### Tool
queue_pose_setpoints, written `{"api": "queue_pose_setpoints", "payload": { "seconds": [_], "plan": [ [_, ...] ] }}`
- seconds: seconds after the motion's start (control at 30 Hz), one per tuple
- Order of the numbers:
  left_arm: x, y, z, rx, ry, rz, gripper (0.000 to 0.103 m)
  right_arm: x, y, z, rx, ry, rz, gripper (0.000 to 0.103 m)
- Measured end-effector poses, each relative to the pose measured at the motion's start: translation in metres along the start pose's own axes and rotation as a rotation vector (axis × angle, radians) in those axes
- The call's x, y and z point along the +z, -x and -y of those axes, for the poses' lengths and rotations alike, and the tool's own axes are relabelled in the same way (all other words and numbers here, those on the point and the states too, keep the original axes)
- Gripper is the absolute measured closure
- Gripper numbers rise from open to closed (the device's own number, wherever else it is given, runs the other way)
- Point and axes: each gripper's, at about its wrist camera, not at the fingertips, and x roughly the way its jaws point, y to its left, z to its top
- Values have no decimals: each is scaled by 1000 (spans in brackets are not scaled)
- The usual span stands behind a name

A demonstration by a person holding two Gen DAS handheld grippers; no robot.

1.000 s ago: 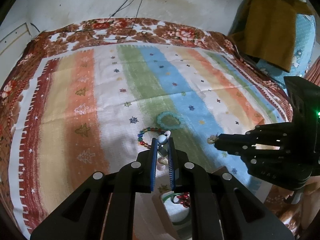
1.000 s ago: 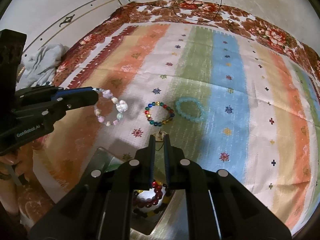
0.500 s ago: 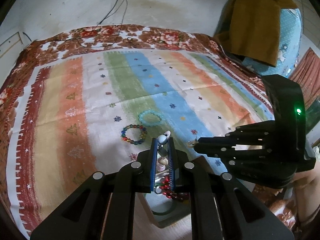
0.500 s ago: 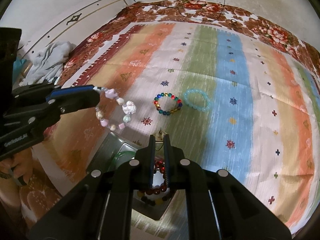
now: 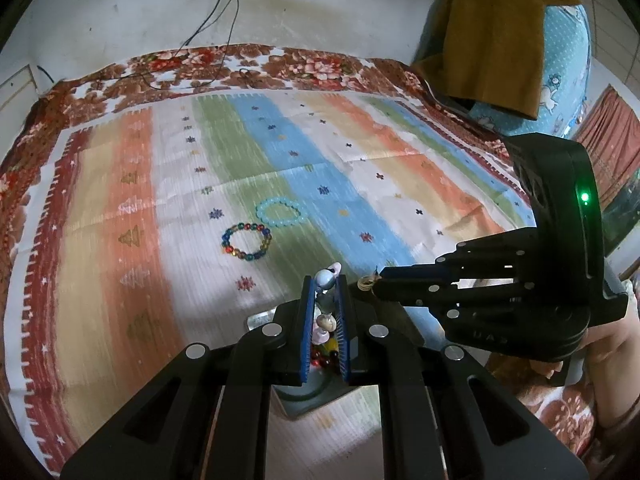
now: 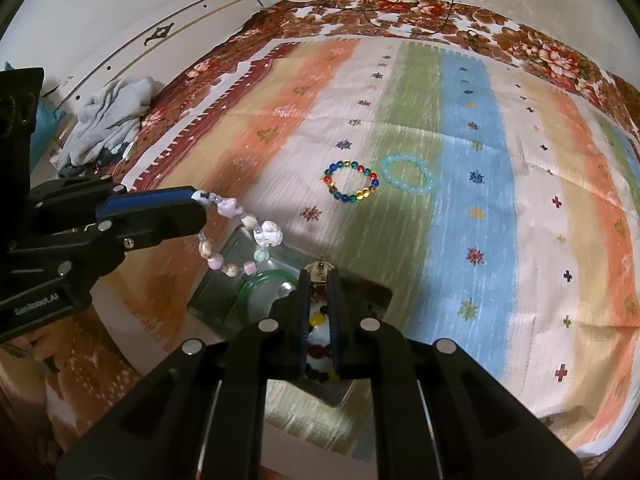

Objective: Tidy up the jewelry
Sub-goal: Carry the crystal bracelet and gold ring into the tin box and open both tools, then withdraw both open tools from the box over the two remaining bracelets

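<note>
My left gripper (image 5: 325,280) is shut on a pastel pink-and-white bead bracelet (image 6: 240,240), which dangles from its tip above a shiny metal tray (image 6: 216,292). My right gripper (image 6: 318,270) is shut on a small gold earring (image 5: 365,282) and also hangs over the tray, close beside the left one. In the tray lie a green bangle (image 6: 264,280) and a dark red bead bracelet (image 6: 320,350), partly hidden by the fingers. Further out on the striped cloth lie a multicoloured bead bracelet (image 5: 247,241) and a turquoise bracelet (image 5: 279,211), side by side.
The striped cloth (image 5: 120,240) covers a bed with a floral border. A mustard cloth (image 5: 500,32) hangs over a blue bundle at the far right. A grey garment heap (image 6: 108,120) sits off the left edge. Cables (image 5: 224,20) run down the wall.
Both grippers have drawn back toward the near edge, each keeping its hold. The tray now lies more fully beneath them, and the two bracelets on the cloth look farther off.
</note>
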Motion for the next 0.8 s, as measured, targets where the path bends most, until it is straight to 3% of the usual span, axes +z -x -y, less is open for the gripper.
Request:
{"api": "queue_pose_setpoints", "payload": {
  "seconds": [0.33,0.37,0.43,0.47,0.53,0.6,0.7,0.8],
  "plan": [
    [-13,-4,4,3,4,-25,93,-13,-2,-3,11,-7,-15,91],
    [-13,-5,4,7,6,-31,93,-14,-3,-3,11,-9,-21,87],
    [-14,-8,2,19,12,-41,90,-13,-4,0,-4,-23,-24,48],
    [-13,-9,2,28,13,-43,87,-13,-4,1,-16,-28,-22,43],
    [-13,-10,-1,64,9,-40,75,-12,-3,4,-37,-37,-14,43],
    [-12,-12,-6,90,15,-43,74,-11,-4,7,-36,-47,-14,43],
    [-10,-15,-15,110,38,-52,62,-9,-6,10,-46,-56,-19,43],
    [-8,-19,-18,144,43,-59,60,-6,-7,14,-54,-67,-20,42]
  ]
}}
